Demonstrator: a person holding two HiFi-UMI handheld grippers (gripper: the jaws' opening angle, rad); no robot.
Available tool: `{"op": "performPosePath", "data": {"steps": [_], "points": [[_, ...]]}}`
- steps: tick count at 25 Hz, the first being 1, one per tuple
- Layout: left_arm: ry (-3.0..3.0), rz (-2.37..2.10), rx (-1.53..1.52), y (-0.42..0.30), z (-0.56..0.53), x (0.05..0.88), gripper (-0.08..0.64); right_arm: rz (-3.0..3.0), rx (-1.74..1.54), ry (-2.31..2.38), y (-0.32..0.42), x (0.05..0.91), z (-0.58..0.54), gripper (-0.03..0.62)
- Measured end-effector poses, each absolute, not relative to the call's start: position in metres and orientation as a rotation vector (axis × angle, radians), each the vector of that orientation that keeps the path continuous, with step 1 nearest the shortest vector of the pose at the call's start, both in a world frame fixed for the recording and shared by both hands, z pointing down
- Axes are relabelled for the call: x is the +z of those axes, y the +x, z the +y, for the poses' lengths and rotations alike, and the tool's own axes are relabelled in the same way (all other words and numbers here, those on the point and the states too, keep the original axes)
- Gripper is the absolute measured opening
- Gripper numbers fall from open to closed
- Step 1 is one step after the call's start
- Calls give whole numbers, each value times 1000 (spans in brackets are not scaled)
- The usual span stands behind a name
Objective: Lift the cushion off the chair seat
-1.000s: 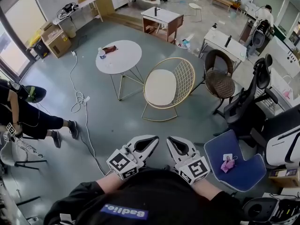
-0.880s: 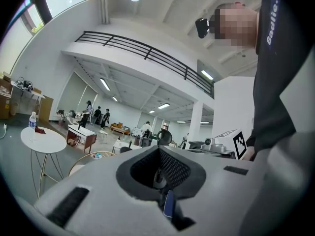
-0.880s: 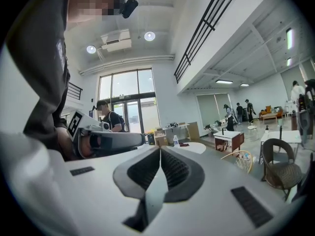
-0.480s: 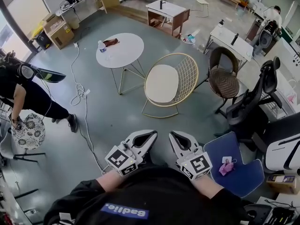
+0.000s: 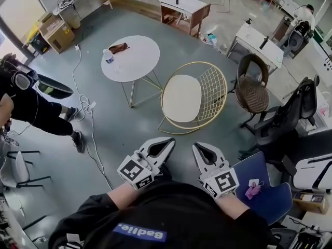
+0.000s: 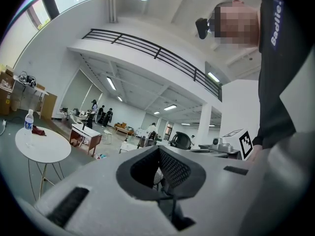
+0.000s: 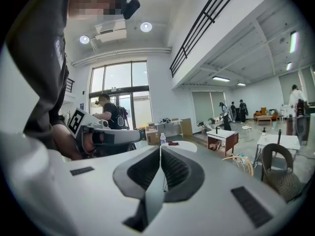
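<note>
Now, two claws are counted, the left claw (image 5: 165, 145) and the right claw (image 5: 201, 150), both clenched and empty, well short of the one cream cushion (image 5: 181, 97) lying on the seat of the one gold wire chair (image 5: 219, 90). Both should be opened before the cushion's near edge is reached.

Grey floor (image 5: 119, 128) before you: it carries a gold wire chair (image 5: 213, 87) at your 12 o'clock, a white cushion (image 5: 181, 97) lying flat on its seat, and a round white surface (image 5: 139, 64) at 11 o'clock. Near that surface's 10 o'clock edge stand a clear bottle (image 5: 109, 59) and, just beside it, a dark brown item (image 5: 118, 47). A white cable (image 5: 78, 84) trails over the floor at 10 o'clock.
</note>
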State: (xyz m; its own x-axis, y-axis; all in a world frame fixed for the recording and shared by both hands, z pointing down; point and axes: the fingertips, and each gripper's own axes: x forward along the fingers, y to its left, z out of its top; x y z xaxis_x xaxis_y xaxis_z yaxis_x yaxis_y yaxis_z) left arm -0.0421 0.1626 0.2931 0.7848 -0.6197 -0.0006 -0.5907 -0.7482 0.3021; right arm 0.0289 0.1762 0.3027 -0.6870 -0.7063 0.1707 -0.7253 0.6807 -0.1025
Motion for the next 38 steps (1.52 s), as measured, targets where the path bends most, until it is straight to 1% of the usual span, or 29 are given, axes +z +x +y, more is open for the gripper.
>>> {"op": "performPosePath", "data": {"steps": [7,15,31,38], "points": [[2689,-869,-135,-74,92,298,15,-2713,260,1263,2,303,109,31],[2653,-860,-118,-94,44,315,15,-2677,273,1304,-13,309,67,31],[2530,-1017,-80,-69,-32,389,15,-2682,330,1200,23,368,-9,31],[2483,-1069,-54,-63,-62,423,15,-2695,360,1155,24,400,-41,31]]}}
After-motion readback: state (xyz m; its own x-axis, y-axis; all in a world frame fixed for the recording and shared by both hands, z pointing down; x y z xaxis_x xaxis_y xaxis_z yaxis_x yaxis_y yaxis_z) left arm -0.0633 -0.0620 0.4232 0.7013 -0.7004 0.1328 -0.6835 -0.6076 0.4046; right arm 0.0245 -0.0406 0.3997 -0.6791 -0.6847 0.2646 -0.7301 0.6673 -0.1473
